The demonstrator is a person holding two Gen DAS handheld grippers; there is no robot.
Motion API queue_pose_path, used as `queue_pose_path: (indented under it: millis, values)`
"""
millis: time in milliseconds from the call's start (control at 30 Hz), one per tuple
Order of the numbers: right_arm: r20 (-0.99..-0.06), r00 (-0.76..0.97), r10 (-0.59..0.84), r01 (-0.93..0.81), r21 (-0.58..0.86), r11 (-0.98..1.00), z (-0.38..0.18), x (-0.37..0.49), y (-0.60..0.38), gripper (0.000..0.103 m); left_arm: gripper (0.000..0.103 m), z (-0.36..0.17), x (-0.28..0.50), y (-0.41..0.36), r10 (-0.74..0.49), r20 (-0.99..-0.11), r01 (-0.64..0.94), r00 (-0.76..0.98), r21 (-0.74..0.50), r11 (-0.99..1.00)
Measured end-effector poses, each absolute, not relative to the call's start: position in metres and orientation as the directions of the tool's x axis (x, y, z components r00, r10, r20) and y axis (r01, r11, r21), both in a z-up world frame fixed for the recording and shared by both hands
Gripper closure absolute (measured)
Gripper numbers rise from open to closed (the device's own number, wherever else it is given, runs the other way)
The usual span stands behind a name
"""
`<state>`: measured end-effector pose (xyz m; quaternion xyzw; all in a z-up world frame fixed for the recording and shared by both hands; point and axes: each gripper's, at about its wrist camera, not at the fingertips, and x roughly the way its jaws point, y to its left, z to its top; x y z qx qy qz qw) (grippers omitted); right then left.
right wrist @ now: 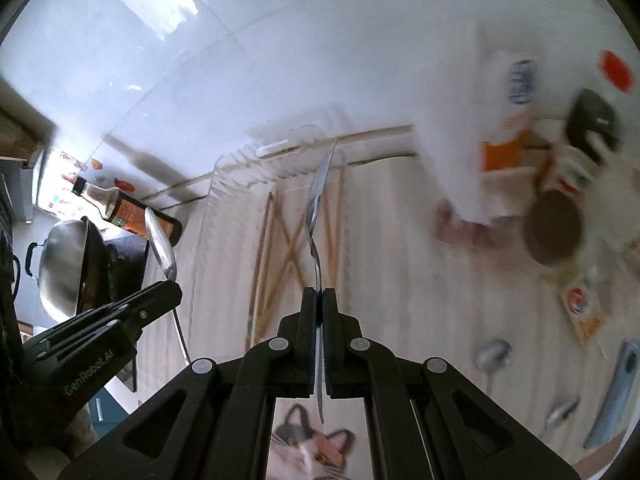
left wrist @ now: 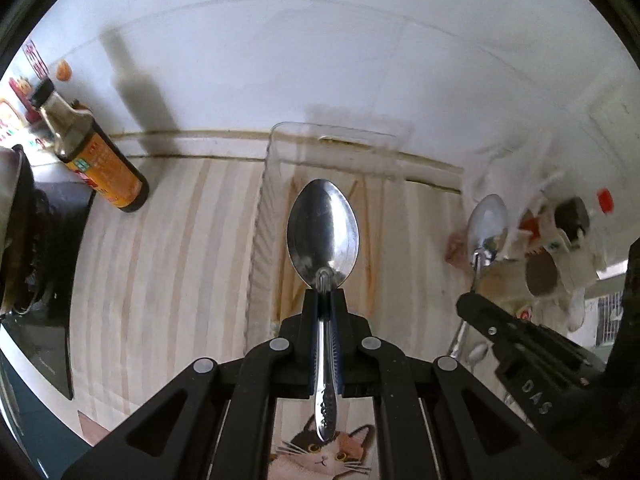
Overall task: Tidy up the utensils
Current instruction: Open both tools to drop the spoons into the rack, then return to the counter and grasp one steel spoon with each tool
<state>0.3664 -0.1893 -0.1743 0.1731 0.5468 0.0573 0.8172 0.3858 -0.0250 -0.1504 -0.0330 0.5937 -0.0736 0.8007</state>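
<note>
Holding a spoon (left wrist: pixel 323 229) in the left gripper (left wrist: pixel 325 289), jaws clamped tight on the neck just below the bowl, handle running straight back between the fingers. Bowl pointing forward and facing the camera. Sitting right over the clear tray (left wrist: pixel 276 148), which is lying ahead and below with its long side running away toward the wall.

Same deal on the other side: gripping a second spoon (right wrist: pixel 318 200) in the right gripper (right wrist: pixel 319 290), jaws pinched shut on the handle, this one turned edge-on so only a thin sliver is showing. Also hanging above the tray, over the chopsticks (right wrist: pixel 294 240) already lying crossed inside.

Looking like a carry-to-tray step, both spoons lined up roughly along the tray's length, so probably just needing lowering and letting go. Left one seeming a touch nearer the tray's near edge, but hard calling it through the fisheye.

Still waiting out on the surface (right wrist: pixel 400 280) to the right: a couple more spoons (right wrist: pixel 494 354) and a blue tool (right wrist: pixel 616 396), all blurry. Soy bottle (left wrist: pixel 94 156) and a wok (right wrist: pixel 66 264) off to the left, well apart from the tray.
</note>
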Motion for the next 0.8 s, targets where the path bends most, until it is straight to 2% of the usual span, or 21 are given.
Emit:
queue_pose_path:
  millis: [300, 433, 500, 567, 600, 667, 767, 800]
  values:
    - [-0.912, 0.278, 0.300, 0.067, 0.330, 0.942, -0.209, 0.401, -0.166, 0.100, 0.096, -0.172, 0.407, -0.022, -0.177, -0.961, 0.062, 0.211, -0.168, 0.984]
    - [-0.916, 0.279, 0.287, 0.083, 0.321, 0.943, -0.213, 0.394, -0.172, 0.088, 0.088, -0.168, 0.402, -0.015, -0.122, -0.961, 0.043, 0.248, -0.115, 0.992]
    - [-0.915, 0.294, 0.276, 0.098, 0.316, 0.944, -0.209, 0.387, -0.180, 0.087, 0.072, -0.162, 0.395, -0.014, -0.073, -0.954, 0.042, 0.291, -0.064, 0.997]
    - [-0.913, 0.317, 0.256, 0.116, 0.305, 0.945, -0.202, 0.377, -0.190, 0.085, 0.046, -0.152, 0.383, -0.015, -0.012, -0.935, 0.036, 0.355, 0.001, 0.999]
    - [-0.913, 0.333, 0.235, 0.131, 0.292, 0.947, -0.197, 0.368, -0.199, 0.082, 0.042, -0.147, 0.376, -0.016, 0.009, -0.922, 0.035, 0.387, 0.024, 0.999]
    - [-0.909, 0.370, 0.194, 0.166, 0.270, 0.948, -0.186, 0.349, -0.217, 0.072, 0.023, -0.138, 0.359, -0.023, 0.040, -0.891, 0.036, 0.453, 0.063, 0.997]
    - [-0.900, 0.415, 0.137, 0.238, 0.252, 0.938, -0.177, 0.314, -0.252, 0.065, 0.006, -0.131, 0.336, -0.038, 0.049, -0.857, 0.044, 0.513, 0.083, 0.996]
    - [-0.898, 0.424, 0.114, 0.261, 0.242, 0.935, -0.175, 0.303, -0.263, 0.062, 0.004, -0.130, 0.329, -0.044, 0.038, -0.851, 0.052, 0.524, 0.076, 0.996]
